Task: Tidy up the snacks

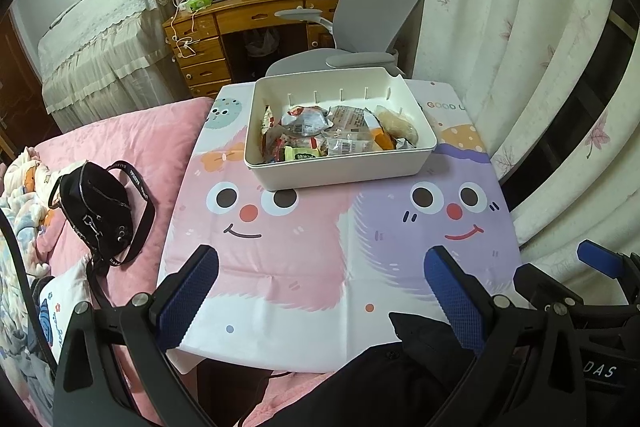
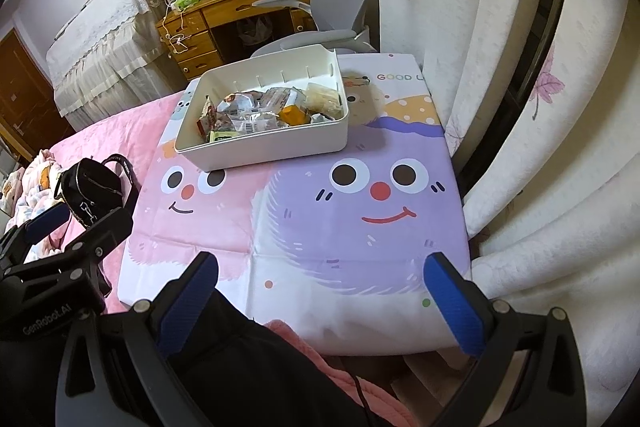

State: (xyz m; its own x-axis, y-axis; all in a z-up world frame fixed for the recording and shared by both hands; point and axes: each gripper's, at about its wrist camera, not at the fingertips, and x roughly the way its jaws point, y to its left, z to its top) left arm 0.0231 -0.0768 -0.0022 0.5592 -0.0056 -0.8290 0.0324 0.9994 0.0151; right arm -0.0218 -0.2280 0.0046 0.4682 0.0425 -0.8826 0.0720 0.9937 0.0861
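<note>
A white plastic box (image 1: 344, 171) stands at the far middle of a small table covered by a cartoon-face cloth (image 1: 300, 267). It holds several wrapped snacks (image 1: 320, 131), among them a pale bun (image 1: 400, 125) at its right end. The box also shows in the right wrist view (image 2: 272, 147), with the snacks (image 2: 260, 115) inside. My left gripper (image 1: 320, 267) is open and empty, held over the table's near edge. My right gripper (image 2: 320, 273) is open and empty, also near the front edge, to the right of the left one.
A black handbag (image 1: 96, 207) lies on the pink bed cover left of the table. White curtains (image 1: 540, 67) hang close on the right. A grey office chair (image 1: 372, 11) and a wooden desk (image 1: 248, 15) stand behind the table. Dark fabric (image 2: 260, 367) lies under the grippers.
</note>
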